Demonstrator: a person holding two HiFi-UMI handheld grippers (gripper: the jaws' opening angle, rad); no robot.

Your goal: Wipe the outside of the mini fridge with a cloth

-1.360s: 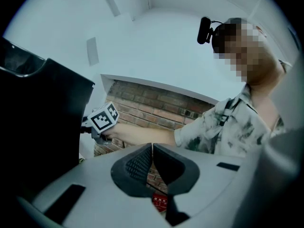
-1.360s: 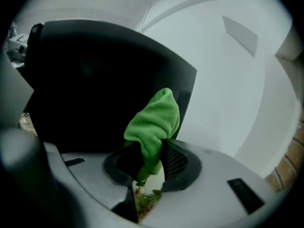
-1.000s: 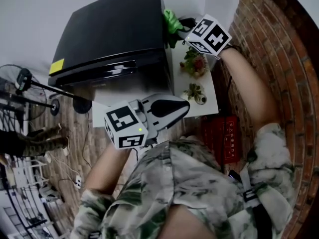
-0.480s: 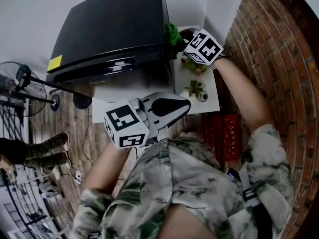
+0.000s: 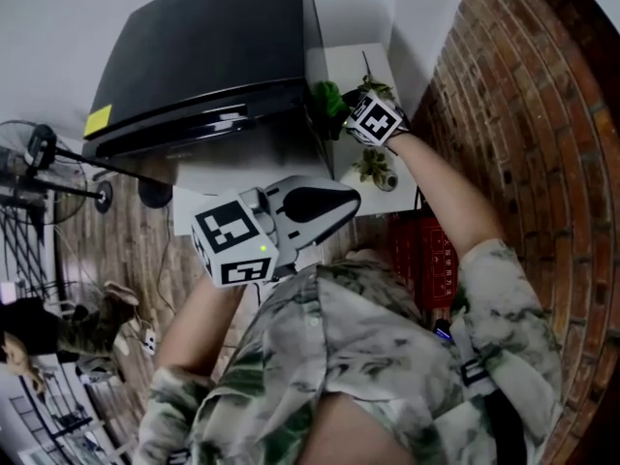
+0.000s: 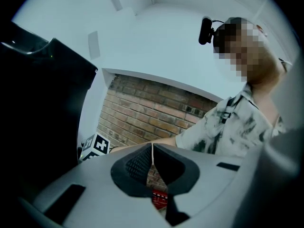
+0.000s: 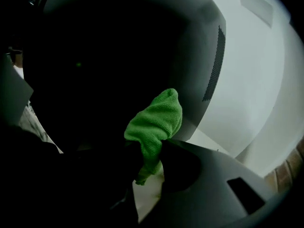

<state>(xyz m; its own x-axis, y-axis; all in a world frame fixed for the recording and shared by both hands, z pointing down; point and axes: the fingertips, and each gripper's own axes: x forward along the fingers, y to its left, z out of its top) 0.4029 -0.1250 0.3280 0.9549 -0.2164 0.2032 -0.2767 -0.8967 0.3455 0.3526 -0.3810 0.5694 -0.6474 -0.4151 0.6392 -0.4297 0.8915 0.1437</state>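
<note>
Right tool point(image 5: 343, 107) was in at the fridge point(image 5: 203, 56), and it pinched the cloth point(image 5: 329, 97) hard: in the right gripper view the jaws were pressed together on the green wad point(image 7: 154, 120), most of it bulging out ahead of the tips point(image 7: 151, 148). The cloth sat at the fridge's right side wall, by the front corner, touching it or just short of it; the views did not settle which.

The relation that mattered: the fridge lay to the left of the right tool, dark and close point(image 7: 95, 56), and that side wall ran away from the person, so any stroke would likely have to follow it front to back or top to bottom. The right hand was plainly the nearer one.

Left tool point(image 5: 349, 200) hung back by the person's chest, well apart from the fridge, jaws closed on nothing point(image 6: 152, 151).

Just right of the cloth stood a white tabletop point(image 5: 341, 61) with a small pot point(image 5: 376, 170) holding a plant, near the working arm, one to mind. A red crate point(image 5: 431, 260) sat lower down by the brick wall point(image 5: 523, 95); its contents could not be made out.
</note>
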